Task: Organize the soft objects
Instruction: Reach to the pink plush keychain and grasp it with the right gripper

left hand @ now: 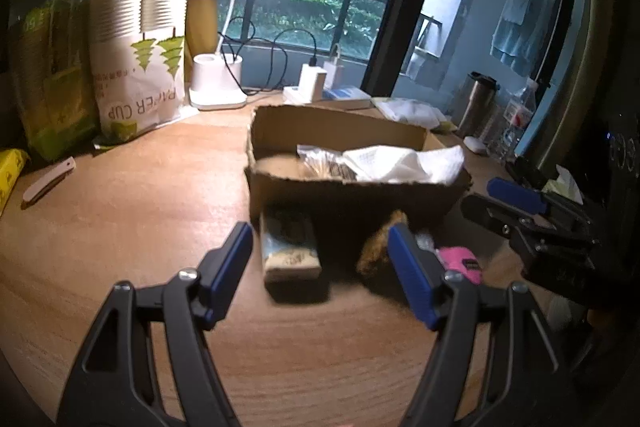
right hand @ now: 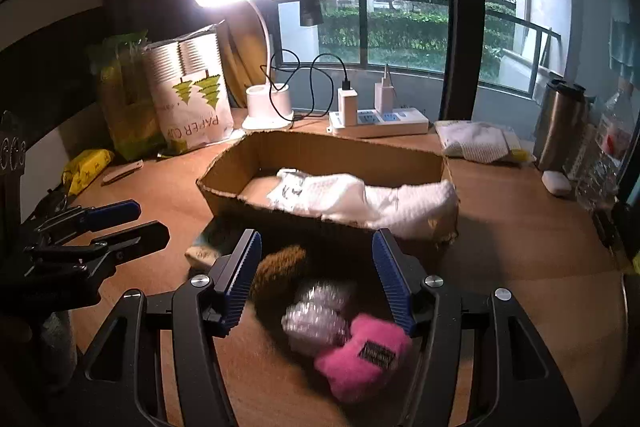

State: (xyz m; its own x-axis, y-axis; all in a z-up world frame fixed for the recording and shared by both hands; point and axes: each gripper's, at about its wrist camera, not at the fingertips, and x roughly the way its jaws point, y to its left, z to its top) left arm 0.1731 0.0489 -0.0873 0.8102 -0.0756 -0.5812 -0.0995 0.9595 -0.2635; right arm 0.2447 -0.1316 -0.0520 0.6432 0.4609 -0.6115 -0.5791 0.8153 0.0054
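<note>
On the wooden table (left hand: pixel 120 219), the left gripper (left hand: pixel 320 259) hangs with its jaws apart and empty above a small flat packet (left hand: pixel 290 251); beside it lie a brown fuzzy lump (right hand: pixel 278 269), a crinkled silvery wrapper (right hand: pixel 316 319) and a pink plush pad (right hand: pixel 360 357). The right gripper (right hand: pixel 318 279), likewise spread and empty, hovers over these three; behind them the shallow cardboard box (right hand: pixel 320 151) holds a white folded cloth (right hand: pixel 384 203).

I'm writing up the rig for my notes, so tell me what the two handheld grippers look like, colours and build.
Both look the same. The left gripper and right gripper have matte black plastic frames with triangular cut-outs and silver screw heads at the joints. Each finger ends in a blue pad with a ribbed gripping face. No cables, sleeves or hands show.
</note>
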